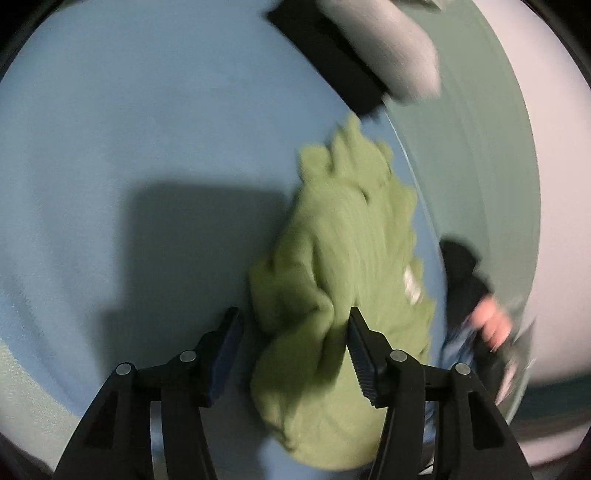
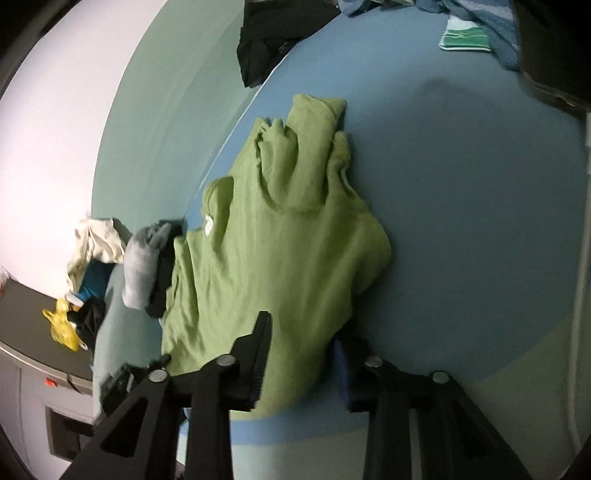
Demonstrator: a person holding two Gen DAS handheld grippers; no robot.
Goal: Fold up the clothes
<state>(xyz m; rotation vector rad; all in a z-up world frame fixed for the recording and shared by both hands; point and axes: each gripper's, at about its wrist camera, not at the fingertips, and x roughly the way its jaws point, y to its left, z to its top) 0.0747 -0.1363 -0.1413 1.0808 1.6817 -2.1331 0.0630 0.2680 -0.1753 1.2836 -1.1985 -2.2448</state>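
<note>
A green garment (image 2: pixel 280 251) is seen lying bunched on a blue sheet (image 2: pixel 461 221), which serves here as the landmark. The garment sits toward one edge of the sheet, where the blue gives way to a paler green surface. It is rumpled and ridged, with a thick roll of cloth heaped at its far end and a small white label showing near its edge; no flat, squared fold can be made out.

The left gripper (image 1: pixel 295 350) is held spread wide, with the near end of the garment lying between its fingers; whether the cloth is touched by either finger cannot be told, as this view is smeared by motion. The right gripper (image 2: pixel 301 363) is likewise spread, and the near hem of the garment is draped between its fingers and over one of them. Nothing is being pinched by it.

As a judgement, the folding of this garment is far from complete: it would need to be spread or squared and then doubled over.

Beyond the sheet's edge, a grey cloth (image 2: pixel 142 266) and a dark garment (image 2: pixel 266 37) are seen lying loose, and a striped blue cloth (image 2: pixel 487 33) rests on the sheet's far corner. Whether these are awaiting folding cannot be settled.
</note>
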